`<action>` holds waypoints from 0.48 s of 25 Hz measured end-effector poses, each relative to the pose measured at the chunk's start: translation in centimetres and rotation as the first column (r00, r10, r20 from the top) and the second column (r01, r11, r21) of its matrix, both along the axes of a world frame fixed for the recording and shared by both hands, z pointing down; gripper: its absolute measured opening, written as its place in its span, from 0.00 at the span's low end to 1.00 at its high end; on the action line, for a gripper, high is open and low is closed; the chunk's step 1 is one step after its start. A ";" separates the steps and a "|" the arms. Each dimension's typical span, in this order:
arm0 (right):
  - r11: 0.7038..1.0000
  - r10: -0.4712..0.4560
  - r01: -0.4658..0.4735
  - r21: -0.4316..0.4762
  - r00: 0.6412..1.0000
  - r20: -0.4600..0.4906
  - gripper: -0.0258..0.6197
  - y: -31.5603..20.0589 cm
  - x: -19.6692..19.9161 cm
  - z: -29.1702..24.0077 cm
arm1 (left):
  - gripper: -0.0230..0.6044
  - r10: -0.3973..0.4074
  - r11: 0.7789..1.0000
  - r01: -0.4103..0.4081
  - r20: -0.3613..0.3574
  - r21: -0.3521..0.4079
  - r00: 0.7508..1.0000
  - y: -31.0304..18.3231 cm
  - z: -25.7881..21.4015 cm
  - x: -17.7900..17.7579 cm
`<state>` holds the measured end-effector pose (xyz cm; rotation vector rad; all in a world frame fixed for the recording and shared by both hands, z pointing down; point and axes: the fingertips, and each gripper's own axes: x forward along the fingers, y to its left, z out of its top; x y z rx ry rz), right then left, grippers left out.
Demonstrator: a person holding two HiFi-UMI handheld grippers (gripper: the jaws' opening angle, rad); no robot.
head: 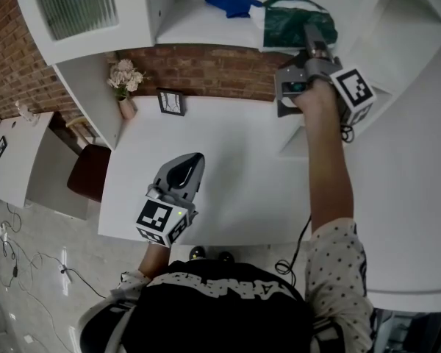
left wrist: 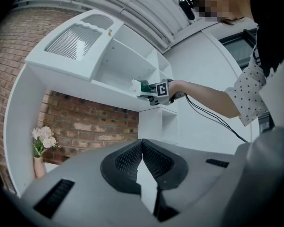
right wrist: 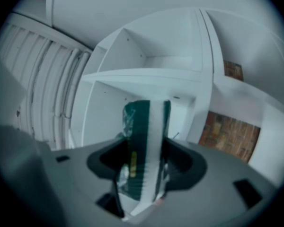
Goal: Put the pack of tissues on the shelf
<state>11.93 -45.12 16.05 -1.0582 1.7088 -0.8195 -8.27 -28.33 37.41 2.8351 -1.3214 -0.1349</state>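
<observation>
The pack of tissues (head: pixel 290 22) is dark green with a white stripe and rests on the white shelf (head: pixel 195 29) at the upper right. My right gripper (head: pixel 312 34) reaches up to it, and the pack (right wrist: pixel 144 145) stands on edge between the jaws, filling the gap, with both pads against its sides. In the left gripper view, the right gripper (left wrist: pixel 159 91) and the pack (left wrist: pixel 144 85) sit at the shelf's front edge. My left gripper (head: pixel 192 162) hovers low over the white table (head: pixel 235 190), shut and empty, its pads meeting (left wrist: pixel 142 148).
A blue cloth (head: pixel 231 6) lies on the same shelf, left of the pack. A vase of pale flowers (head: pixel 125 83) and a small picture frame (head: pixel 170 101) stand at the table's back by the brick wall (head: pixel 206 68). A dark chair (head: pixel 88 171) stands left of the table.
</observation>
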 end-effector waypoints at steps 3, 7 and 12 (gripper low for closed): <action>0.999 0.036 -0.034 0.021 0.992 -0.122 0.43 -0.8 0.8 -0.1 | 0.09 0.004 1.000 -0.004 0.001 0.002 1.000 0.1 0.0 0.0; 0.998 0.060 -0.061 0.003 0.980 -0.191 0.44 -0.3 0.0 -0.5 | 0.09 0.006 1.000 -0.006 -0.005 -0.008 1.000 0.2 0.0 0.0; 0.996 0.090 -0.080 0.046 0.937 -0.337 0.46 -1.1 0.5 -0.8 | 0.09 0.011 1.000 -0.011 -0.001 -0.003 1.000 0.3 -0.1 0.0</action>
